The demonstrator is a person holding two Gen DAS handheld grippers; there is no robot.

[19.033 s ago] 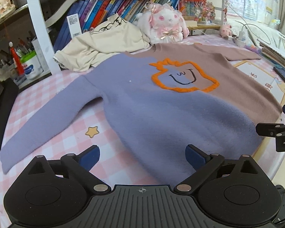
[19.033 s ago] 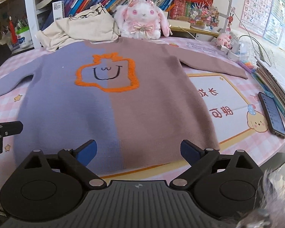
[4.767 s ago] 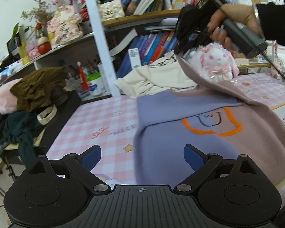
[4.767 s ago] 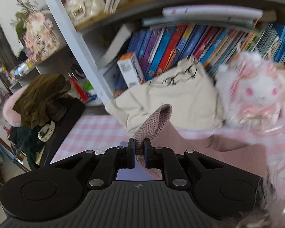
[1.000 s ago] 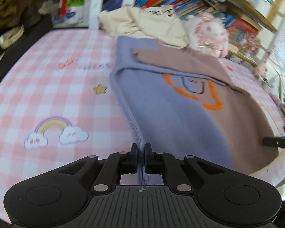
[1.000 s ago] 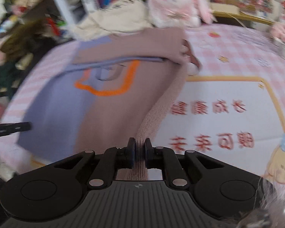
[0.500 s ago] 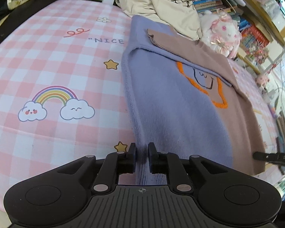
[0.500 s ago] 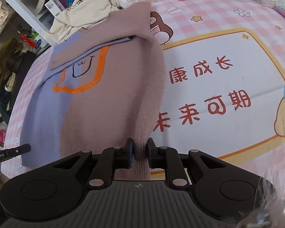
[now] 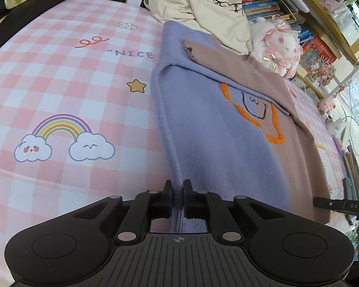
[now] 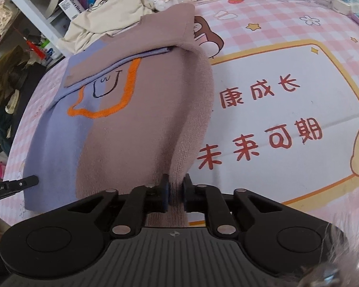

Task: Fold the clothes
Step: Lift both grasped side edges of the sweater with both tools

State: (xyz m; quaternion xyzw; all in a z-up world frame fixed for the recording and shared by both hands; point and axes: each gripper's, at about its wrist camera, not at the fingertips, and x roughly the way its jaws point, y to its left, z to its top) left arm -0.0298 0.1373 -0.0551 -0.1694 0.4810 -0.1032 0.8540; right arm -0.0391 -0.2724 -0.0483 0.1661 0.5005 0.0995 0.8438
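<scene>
Pinching sweater (image 9: 227, 143) hem corners, your left gripper (image 9: 178, 199) clamped on purple edge, your right gripper (image 10: 176, 197) clamped on brown edge, sleeves folded in, pink checked worktop (image 9: 59, 71).

you get bright, even indoor light with soft shadows and no glare; both views stay sharp in the middle, while the fisheye bends and squeezes the edges.

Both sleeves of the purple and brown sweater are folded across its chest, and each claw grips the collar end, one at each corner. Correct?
Not quite. The claws grip the hem end of the purple and brown knitted sweater, not the collar: the left claw pinches the purple corner in the left wrist view, and the right claw pinches the brown corner. The sleeves are folded across.
</scene>
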